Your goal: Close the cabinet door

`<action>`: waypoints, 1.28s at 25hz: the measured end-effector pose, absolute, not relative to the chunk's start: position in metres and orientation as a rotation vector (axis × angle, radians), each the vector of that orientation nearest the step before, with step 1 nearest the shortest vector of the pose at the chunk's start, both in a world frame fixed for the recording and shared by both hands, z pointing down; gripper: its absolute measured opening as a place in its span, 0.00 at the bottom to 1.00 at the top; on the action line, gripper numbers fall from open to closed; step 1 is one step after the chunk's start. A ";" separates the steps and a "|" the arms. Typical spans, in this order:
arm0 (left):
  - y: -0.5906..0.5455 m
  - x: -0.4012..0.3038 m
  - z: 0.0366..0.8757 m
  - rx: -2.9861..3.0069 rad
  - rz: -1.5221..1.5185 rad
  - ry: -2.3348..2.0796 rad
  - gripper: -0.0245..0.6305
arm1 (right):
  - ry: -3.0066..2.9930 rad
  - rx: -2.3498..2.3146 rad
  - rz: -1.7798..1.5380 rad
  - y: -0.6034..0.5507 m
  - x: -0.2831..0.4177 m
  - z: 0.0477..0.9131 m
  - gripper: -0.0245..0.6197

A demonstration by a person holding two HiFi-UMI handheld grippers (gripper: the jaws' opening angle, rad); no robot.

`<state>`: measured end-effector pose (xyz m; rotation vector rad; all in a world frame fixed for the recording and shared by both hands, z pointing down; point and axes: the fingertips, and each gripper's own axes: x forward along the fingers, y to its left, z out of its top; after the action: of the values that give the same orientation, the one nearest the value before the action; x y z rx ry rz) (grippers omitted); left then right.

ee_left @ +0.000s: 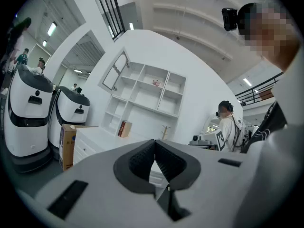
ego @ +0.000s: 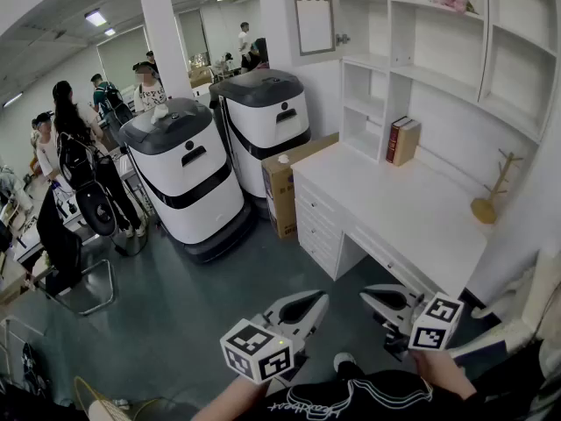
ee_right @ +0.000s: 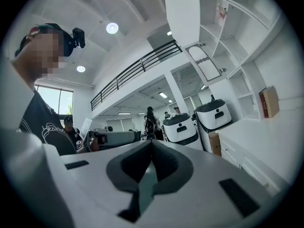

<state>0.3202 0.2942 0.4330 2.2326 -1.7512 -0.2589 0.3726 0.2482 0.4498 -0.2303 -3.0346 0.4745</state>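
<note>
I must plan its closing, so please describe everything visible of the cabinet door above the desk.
The cabinet door is a tall, narrow white frame round a grey panel with a wavy top edge; glass or mirror, I cannot tell. A small knob sits at its lower right corner, beside the open shelf unit. It hangs high at that unit's left end, above the desk, and seems to stand out at an angle, not shut. Nothing touches it.

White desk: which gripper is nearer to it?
Right. The right gripper hangs before the front edge of the white desk; the left gripper hangs farther out, over the floor.
</note>
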 end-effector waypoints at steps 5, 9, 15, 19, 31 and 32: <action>0.304 0.324 0.430 2.235 -0.265 -1.754 0.04 | -3.035 -0.241 0.466 0.259 0.377 0.447 0.05; 0.310 0.322 0.428 2.242 -0.269 -1.758 0.04 | -3.035 -0.251 0.459 0.266 0.374 0.445 0.05; 0.320 0.314 0.424 2.237 -0.288 -1.774 0.04 | -3.031 -0.255 0.456 0.272 0.367 0.442 0.05; 0.323 0.306 0.425 2.227 -0.297 -1.788 0.04 | -3.034 -0.281 0.455 0.276 0.358 0.440 0.05; 0.304 0.264 0.425 2.171 -0.309 -1.859 0.04 | -3.026 -0.363 0.492 0.251 0.312 0.444 0.05; 0.301 0.260 0.427 2.165 -0.302 -1.864 0.04 | -3.022 -0.371 0.496 0.247 0.306 0.446 0.05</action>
<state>0.2597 0.3005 0.4272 2.1649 -1.8639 -0.3016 0.3058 0.2472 0.4456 -0.3711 -3.0223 0.4955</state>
